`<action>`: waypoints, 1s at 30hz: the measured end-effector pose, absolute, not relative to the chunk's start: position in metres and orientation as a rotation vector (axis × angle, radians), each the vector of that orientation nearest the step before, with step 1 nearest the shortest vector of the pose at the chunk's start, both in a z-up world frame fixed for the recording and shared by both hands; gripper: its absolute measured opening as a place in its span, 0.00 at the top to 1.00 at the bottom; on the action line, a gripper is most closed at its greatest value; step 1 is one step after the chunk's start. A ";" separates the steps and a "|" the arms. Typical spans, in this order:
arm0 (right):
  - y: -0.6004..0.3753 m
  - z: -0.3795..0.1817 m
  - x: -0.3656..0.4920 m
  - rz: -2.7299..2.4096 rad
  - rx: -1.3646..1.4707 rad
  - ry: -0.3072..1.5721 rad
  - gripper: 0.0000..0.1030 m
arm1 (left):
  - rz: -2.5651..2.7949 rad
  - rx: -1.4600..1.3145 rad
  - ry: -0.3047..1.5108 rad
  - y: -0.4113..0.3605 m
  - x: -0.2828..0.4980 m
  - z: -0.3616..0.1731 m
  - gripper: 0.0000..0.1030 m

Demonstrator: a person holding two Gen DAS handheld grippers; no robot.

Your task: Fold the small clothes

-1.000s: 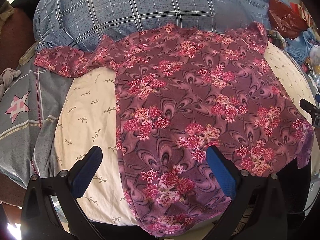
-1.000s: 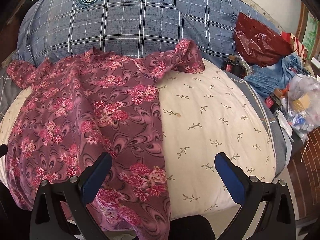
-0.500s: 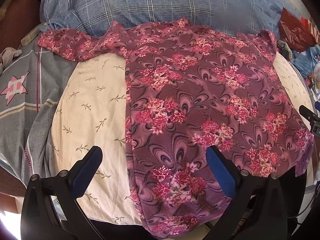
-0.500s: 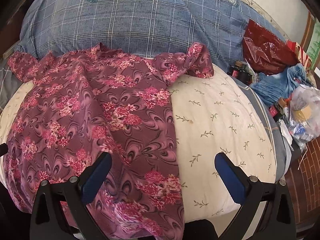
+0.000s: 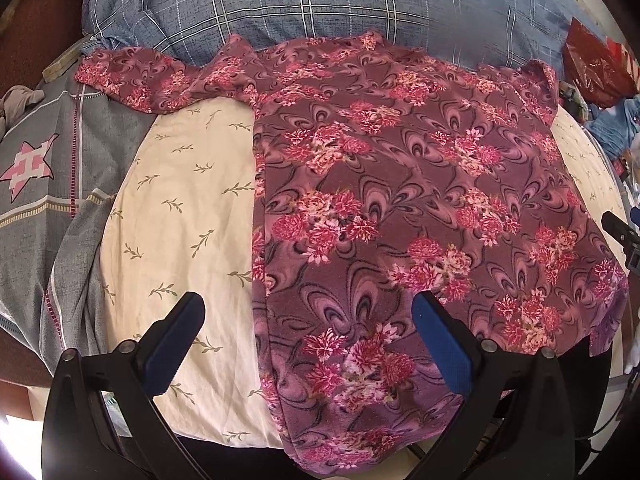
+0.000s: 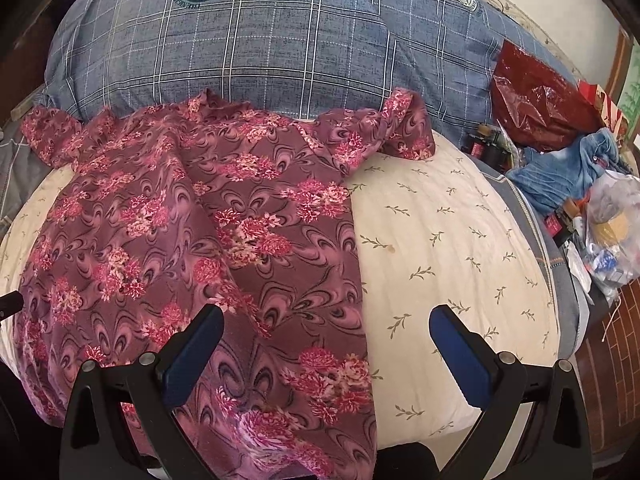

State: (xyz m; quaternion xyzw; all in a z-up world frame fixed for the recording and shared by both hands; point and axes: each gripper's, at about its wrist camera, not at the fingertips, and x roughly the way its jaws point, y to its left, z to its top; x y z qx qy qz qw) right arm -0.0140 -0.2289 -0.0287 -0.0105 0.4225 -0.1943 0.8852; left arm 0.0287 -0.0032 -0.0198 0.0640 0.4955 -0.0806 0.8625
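A purple floral shirt (image 5: pixel 400 200) lies spread flat on a cream leaf-print pillow (image 5: pixel 180 220), sleeves out to both sides; it also shows in the right wrist view (image 6: pixel 200 240), its right sleeve (image 6: pixel 384 128) crumpled. My left gripper (image 5: pixel 308 320) is open and empty, above the shirt's lower left hem edge. My right gripper (image 6: pixel 326 336) is open and empty, above the shirt's lower right edge and the cream pillow (image 6: pixel 460 260). Its tip shows at the right edge of the left wrist view (image 5: pixel 620 232).
A blue plaid pillow (image 6: pixel 260 52) lies behind the shirt. A grey star-print cloth (image 5: pixel 44 168) lies at left. At right sit a red plastic bag (image 6: pixel 536 96), blue denim (image 6: pixel 568 172), a clear bag of items (image 6: pixel 612 232) and small bottles (image 6: pixel 488 148).
Both grippers have moved forward and slightly lower toward the shirt; the shirt appears closer and lower in both views. The shirt has not moved. Both grippers stay open.
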 end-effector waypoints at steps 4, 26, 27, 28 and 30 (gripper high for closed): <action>-0.235 -0.030 -0.016 -0.396 0.017 0.880 0.00 | -0.169 0.147 1.043 -0.008 0.030 -0.020 0.00; -0.283 -0.034 -0.030 -0.433 0.157 0.860 0.01 | -0.172 0.145 1.061 -0.007 0.038 -0.011 0.00; -0.291 -0.034 -0.033 -0.449 0.175 0.856 0.01 | -0.158 0.126 1.061 0.001 0.041 -0.009 0.00; -0.302 -0.034 -0.037 -0.469 0.200 0.851 0.01 | -0.128 0.088 1.070 0.018 0.046 -0.008 0.00; -0.318 -0.037 -0.044 -0.500 0.239 0.848 0.02 | -0.088 0.037 1.103 0.040 0.053 -0.011 0.00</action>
